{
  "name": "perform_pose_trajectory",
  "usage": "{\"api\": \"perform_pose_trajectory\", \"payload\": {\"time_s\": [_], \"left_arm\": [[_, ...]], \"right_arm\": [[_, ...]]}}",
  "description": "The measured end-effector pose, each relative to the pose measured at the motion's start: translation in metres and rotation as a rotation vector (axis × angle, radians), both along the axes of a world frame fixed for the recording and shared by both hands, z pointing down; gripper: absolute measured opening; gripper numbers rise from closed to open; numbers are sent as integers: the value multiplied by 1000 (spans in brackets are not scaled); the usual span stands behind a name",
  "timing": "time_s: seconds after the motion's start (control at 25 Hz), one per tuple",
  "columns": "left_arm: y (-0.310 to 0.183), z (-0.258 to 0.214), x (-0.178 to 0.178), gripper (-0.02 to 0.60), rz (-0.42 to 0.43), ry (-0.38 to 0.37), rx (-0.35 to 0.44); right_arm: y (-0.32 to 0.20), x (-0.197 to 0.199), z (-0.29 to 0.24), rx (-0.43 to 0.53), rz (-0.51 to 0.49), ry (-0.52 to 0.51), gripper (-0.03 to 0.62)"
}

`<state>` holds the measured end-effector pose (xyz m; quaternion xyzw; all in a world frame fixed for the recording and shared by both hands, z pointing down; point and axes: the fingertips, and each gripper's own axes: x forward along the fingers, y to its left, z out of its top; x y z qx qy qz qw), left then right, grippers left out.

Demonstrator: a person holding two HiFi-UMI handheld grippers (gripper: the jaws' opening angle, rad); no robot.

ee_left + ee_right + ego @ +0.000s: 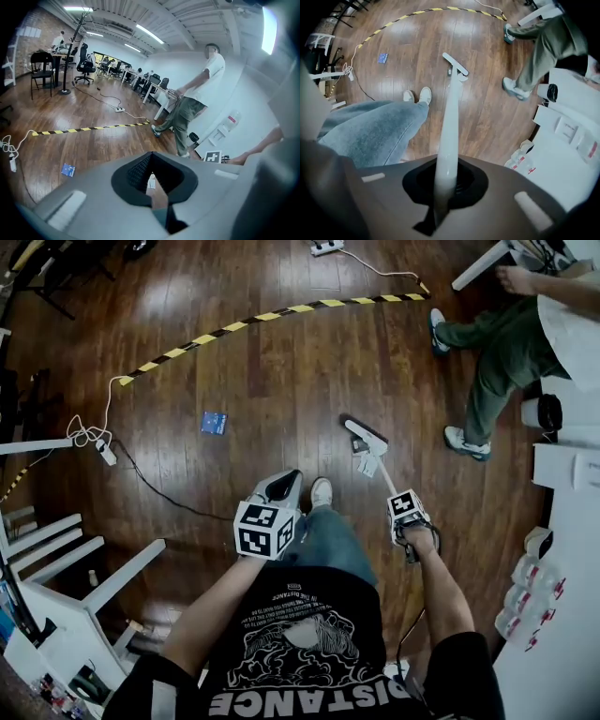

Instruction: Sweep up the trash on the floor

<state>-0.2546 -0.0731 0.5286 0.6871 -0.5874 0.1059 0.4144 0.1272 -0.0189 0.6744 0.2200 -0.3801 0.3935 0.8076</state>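
My right gripper [405, 512] [449, 180] is shut on the white handle of a broom [451, 117]. The handle slopes down to the broom head [364, 435] [455, 64] on the wooden floor ahead of my feet. Scraps of white paper [367, 463] lie right against the head. A small blue packet [214, 423] [68, 169] [383, 57] lies flat on the floor farther left, apart from the broom. My left gripper [279, 487] [151, 176] hangs in front of my waist above my shoe; its jaws look shut with nothing between them.
Yellow-black tape [272, 315] runs across the floor beyond the packet. Another person [497, 352] stands at the right near a white counter [562, 484] with bottles [530, 601]. A power strip and cable [103, 451] and a white rack [66, 549] are at the left.
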Motion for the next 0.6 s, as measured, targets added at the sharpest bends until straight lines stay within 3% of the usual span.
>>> {"api": "perform_pose_trajectory", "payload": {"time_s": [0.16, 0.44, 0.6], "left_arm": [[-2, -2, -9, 5, -61, -15, -11], [-2, -3, -25, 5, -214, -53, -38], [9, -5, -38, 5, -298, -80, -54]], "right_arm": [[3, -22, 0, 10, -12, -86, 0], [1, -100, -4, -53, -18, -320, 0], [-4, -147, -10, -108, -111, -409, 0]]}}
